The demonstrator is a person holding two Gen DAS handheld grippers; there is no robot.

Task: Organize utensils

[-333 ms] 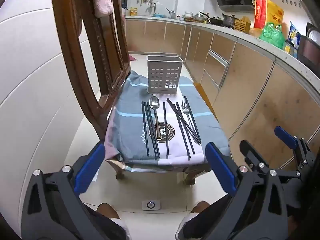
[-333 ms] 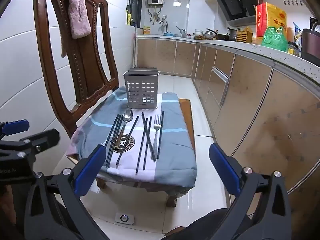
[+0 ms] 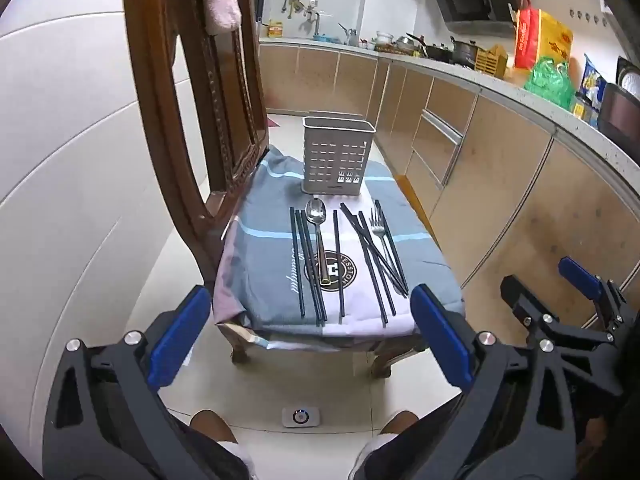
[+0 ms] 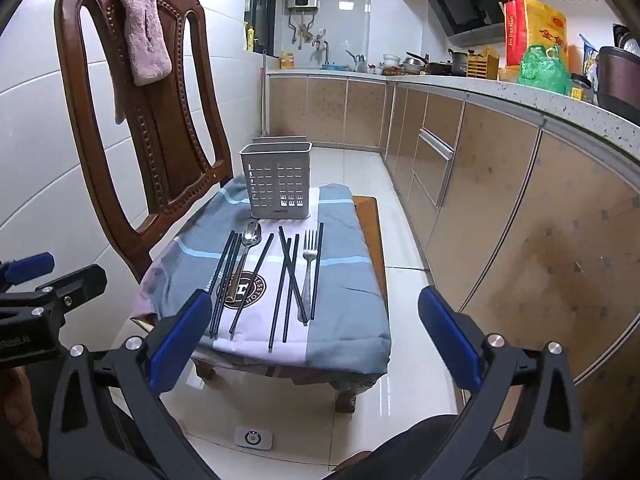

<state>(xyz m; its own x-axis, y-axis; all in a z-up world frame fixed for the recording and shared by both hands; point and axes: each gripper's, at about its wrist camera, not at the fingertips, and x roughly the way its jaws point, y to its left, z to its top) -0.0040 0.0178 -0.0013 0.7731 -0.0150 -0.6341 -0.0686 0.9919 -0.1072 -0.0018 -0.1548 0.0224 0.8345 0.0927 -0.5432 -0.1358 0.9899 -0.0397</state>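
Observation:
A grey perforated utensil holder (image 3: 338, 156) (image 4: 278, 178) stands at the far end of a cloth-covered chair seat (image 3: 264, 272) (image 4: 344, 292). In front of it lie a spoon (image 3: 316, 212) (image 4: 250, 238), a fork (image 3: 378, 226) (image 4: 309, 258) and several black chopsticks (image 3: 338, 264) (image 4: 290, 280). My left gripper (image 3: 310, 340) hovers open before the seat's near edge, nothing between its blue pads. My right gripper (image 4: 314, 338) is also open and empty, at a similar distance. The right gripper (image 3: 576, 284) shows at the right of the left wrist view, the left gripper (image 4: 36, 276) at the left of the right wrist view.
The chair's carved wooden back (image 4: 152, 128) rises on the left with a pink towel (image 4: 142, 24) draped over it. Kitchen cabinets (image 4: 500, 208) and a cluttered counter (image 4: 520, 84) run along the right. A small white device (image 4: 254, 438) lies on the tiled floor near a person's knees (image 3: 208, 426).
Both grippers have edged slightly closer to the seat; the utensils look a little larger. Nothing on the cloth has moved.

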